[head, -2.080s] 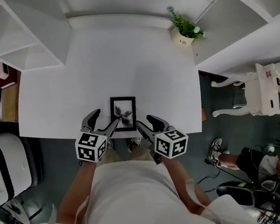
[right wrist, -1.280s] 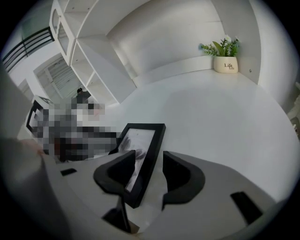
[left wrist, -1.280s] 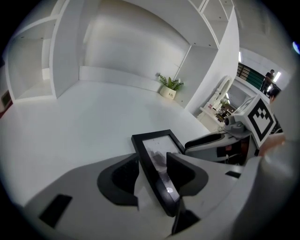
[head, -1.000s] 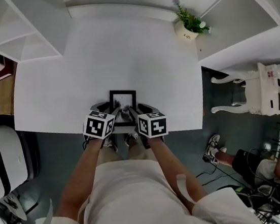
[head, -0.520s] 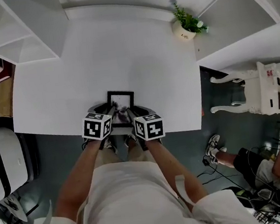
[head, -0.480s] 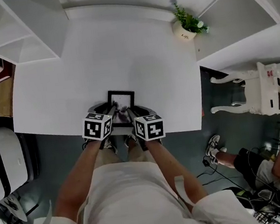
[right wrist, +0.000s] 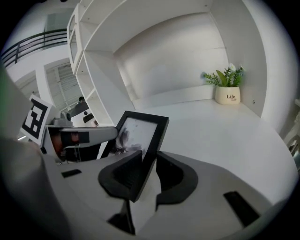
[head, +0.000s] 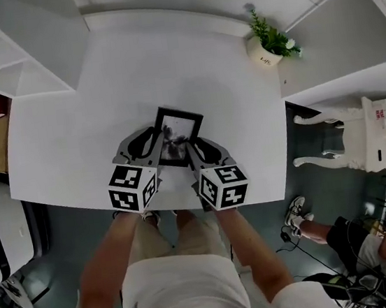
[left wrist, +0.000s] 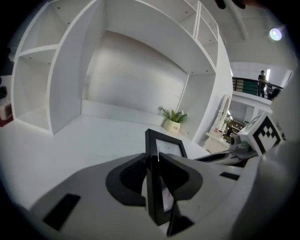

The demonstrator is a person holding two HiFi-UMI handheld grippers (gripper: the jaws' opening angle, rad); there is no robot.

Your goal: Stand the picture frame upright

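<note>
White worktop (head: 65, 145). A small potted plant (head: 270, 42) in a white pot stands upright at its far right corner. White open shelves (head: 13, 50) at far left. On the dark floor (head: 318, 190) to the right: white curvy-legged furniture (head: 349, 137), and a seated person (head: 362, 233) at lower right.

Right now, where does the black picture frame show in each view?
Head view: black rectangular picture frame just below centre, near the front edge of the white table.
Left gripper view: frame at bottom centre, seen nearly edge-on.
Right gripper view: frame centre-left, tilted.
Shared landmark: green plant in a white pot, upper right in the head view; centre; upper right.
</note>
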